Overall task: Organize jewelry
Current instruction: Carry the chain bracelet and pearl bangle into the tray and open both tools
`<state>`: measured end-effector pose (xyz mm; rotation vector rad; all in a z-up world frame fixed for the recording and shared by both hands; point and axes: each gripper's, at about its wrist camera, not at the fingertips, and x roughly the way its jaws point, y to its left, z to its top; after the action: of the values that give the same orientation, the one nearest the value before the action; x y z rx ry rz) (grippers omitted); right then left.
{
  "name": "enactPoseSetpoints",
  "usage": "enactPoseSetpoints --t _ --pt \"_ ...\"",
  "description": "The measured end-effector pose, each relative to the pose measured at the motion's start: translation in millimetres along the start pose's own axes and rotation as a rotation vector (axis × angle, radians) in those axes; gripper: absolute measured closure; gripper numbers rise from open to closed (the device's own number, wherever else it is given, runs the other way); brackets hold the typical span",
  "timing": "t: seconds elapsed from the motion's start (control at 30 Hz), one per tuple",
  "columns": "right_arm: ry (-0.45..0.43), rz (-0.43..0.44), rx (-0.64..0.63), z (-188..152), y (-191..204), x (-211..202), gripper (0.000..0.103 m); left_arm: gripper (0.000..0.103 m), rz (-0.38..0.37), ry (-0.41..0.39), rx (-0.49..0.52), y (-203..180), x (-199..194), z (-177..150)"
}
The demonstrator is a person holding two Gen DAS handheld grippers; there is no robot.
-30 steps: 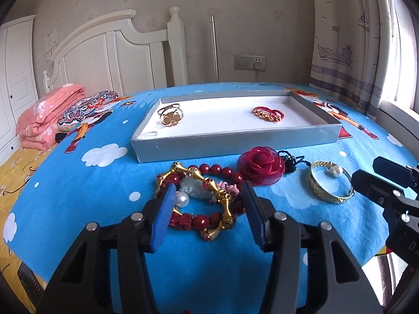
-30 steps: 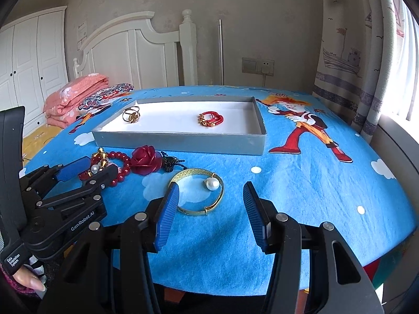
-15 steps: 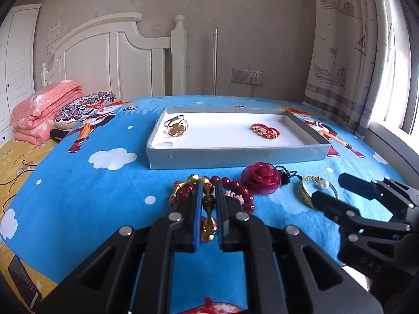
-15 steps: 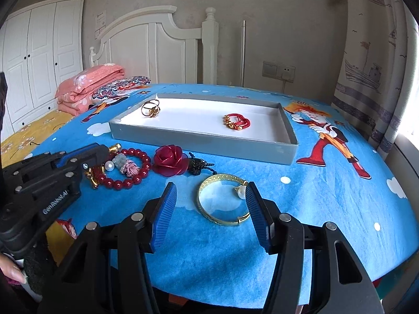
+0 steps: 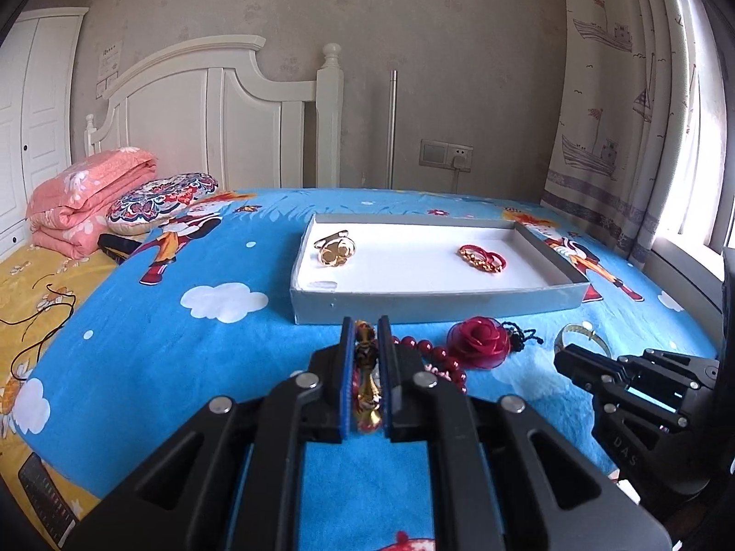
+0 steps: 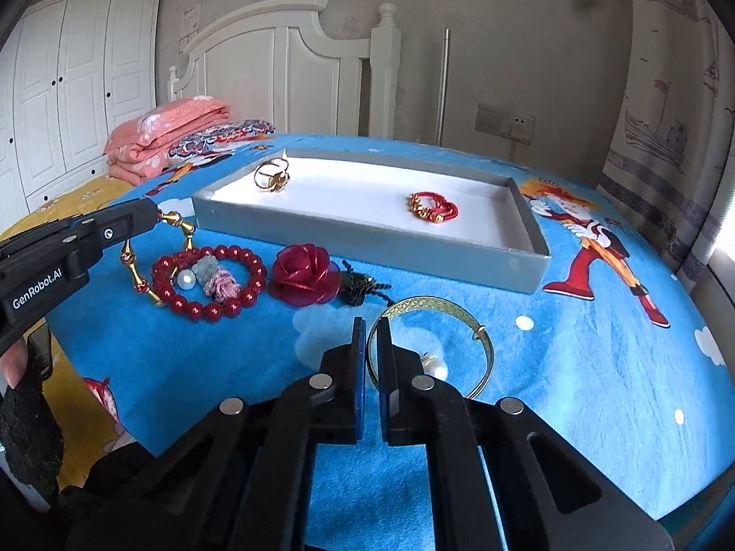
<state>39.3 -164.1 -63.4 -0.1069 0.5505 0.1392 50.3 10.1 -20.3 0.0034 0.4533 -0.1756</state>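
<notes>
My left gripper [image 5: 366, 326] is shut on a gold link bracelet [image 5: 366, 367] and lifts it off the blue bedspread; it shows in the right wrist view [image 6: 177, 225] hanging from the left gripper [image 6: 147, 216]. My right gripper [image 6: 372, 330] is shut on the rim of a gold bangle with a pearl [image 6: 477, 344]. A red bead bracelet [image 6: 209, 282] and a red rose brooch [image 6: 305, 273] lie on the bedspread. The grey tray [image 6: 367, 238] holds a gold ring [image 6: 271, 174] and a red and gold bracelet [image 6: 434, 206].
Folded pink blankets [image 5: 87, 197] and a patterned cushion [image 5: 161, 199] lie at the far left. A white headboard [image 5: 206, 128] stands behind. Curtains [image 5: 620, 105] hang at the right. The bed's edge runs close below both grippers.
My left gripper shut on the gold link bracelet and raised it. My right gripper moved forward and shut on the gold bangle.
</notes>
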Motion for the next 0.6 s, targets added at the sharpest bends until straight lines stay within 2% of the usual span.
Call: enactPoseSetpoints --t 0.23,0.6 --pt "-0.057 -0.012 0.025 8.2 -7.8 -13.2 0.097 0.094 0.017 -0.036 -0.015 5.4 -7.3 15.0" --pt "-0.071 0.016 0.01 9.2 0.0 -26.8 0.097 0.094 -0.002 -0.053 0.028 -13.1 -20.0 16.0"
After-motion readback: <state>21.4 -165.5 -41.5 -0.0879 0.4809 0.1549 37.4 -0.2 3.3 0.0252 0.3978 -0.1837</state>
